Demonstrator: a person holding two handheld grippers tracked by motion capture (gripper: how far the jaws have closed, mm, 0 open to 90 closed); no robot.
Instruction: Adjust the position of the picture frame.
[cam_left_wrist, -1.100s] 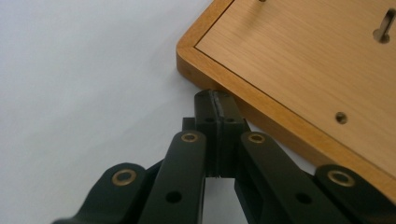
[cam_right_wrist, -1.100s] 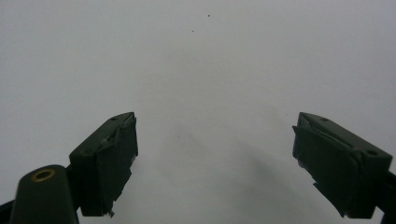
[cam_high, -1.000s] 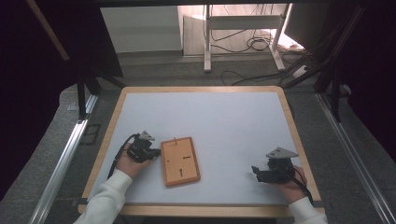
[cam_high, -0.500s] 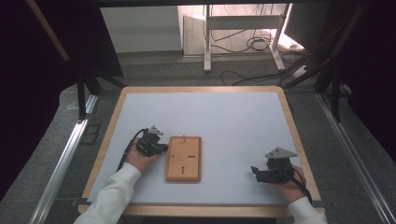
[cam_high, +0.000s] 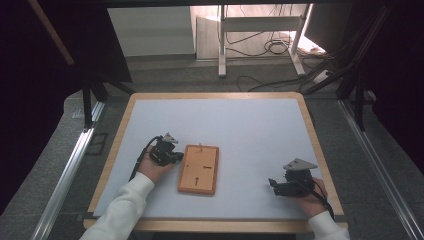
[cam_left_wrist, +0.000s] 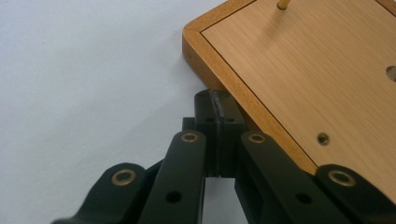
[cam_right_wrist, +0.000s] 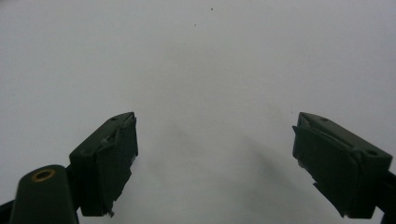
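A flat wooden board (cam_high: 198, 169) with a raised rim, small holes and a short peg lies on the pale table top (cam_high: 240, 130), left of centre. My left gripper (cam_high: 172, 157) is shut, with its tips touching the board's left edge. In the left gripper view the closed jaws of the left gripper (cam_left_wrist: 218, 100) press against the rim of the board (cam_left_wrist: 317, 70) near its corner, with nothing between them. My right gripper (cam_high: 272, 185) rests on the table at the front right, apart from the board. Its jaws stand wide, so the right gripper (cam_right_wrist: 215, 158) is open over bare table.
The table has a wooden border (cam_high: 122, 125). Metal rails (cam_high: 70, 170) run along both sides at floor level. Behind the table stand a white frame (cam_high: 222, 35) and loose cables (cam_high: 270, 47) on the floor.
The left hand has moved right and away from me along the board. The board has turned from tilted to nearly square with the table and shifted right. The right gripper has kept still.
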